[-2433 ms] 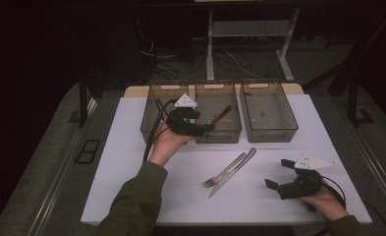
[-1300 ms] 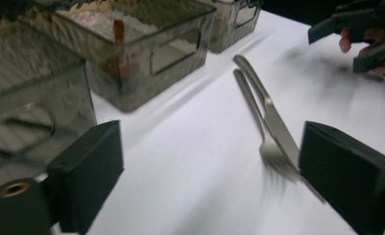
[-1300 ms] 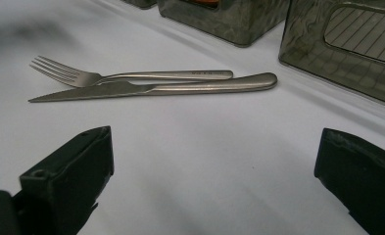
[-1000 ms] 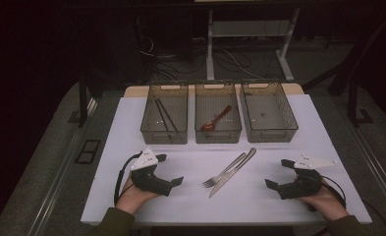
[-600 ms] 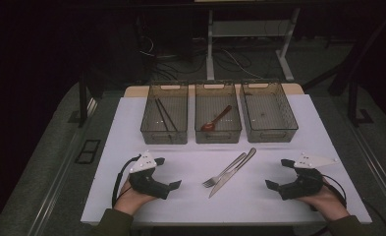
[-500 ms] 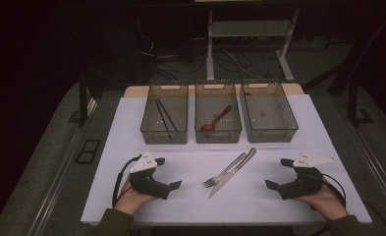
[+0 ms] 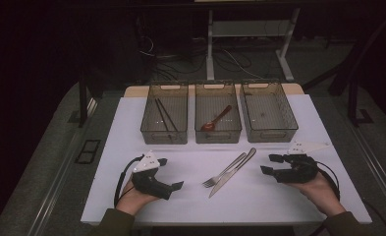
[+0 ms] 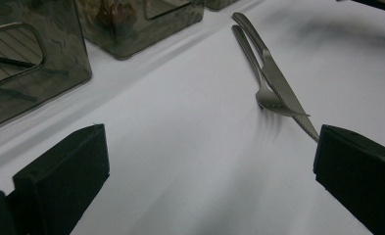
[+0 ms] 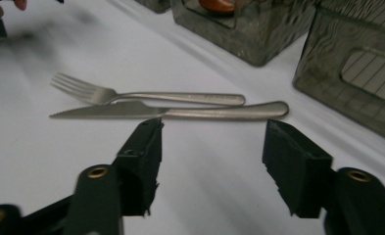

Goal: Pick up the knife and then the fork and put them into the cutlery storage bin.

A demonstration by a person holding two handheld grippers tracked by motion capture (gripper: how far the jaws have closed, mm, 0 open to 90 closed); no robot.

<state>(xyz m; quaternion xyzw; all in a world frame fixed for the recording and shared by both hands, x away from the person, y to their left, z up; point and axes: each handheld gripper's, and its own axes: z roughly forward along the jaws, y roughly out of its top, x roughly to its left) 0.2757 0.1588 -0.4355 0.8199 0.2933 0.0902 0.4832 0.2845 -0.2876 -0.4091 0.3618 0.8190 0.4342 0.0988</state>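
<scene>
The fork (image 7: 224, 172) and knife (image 7: 234, 171) lie side by side at the centre of the white surface (image 7: 190, 206), touching along their handles, tines and blade tip toward seven o'clock, handles toward one o'clock. Nothing lies between them and either hand. At twelve o'clock from them stand three clear bins in a row: the left bin (image 7: 164, 118) with dark chopsticks (image 7: 164, 114), the middle bin (image 7: 218, 118) with a reddish spoon (image 7: 216, 118), the right bin (image 7: 268, 115). The left tongs (image 7: 168, 173) sit at nine o'clock of the cutlery, spread wide with nothing between them, knife tip just by one jaw in the left gripper view. The right tongs (image 7: 270, 164) sit at three o'clock, jaws apart and gripping nothing; they have just been narrowing from full spread, with bare surface between them. Against the picture a second back, the right hand has lifted slightly, the left hand has kept its spot, and the cutlery hasn't budged.
</scene>
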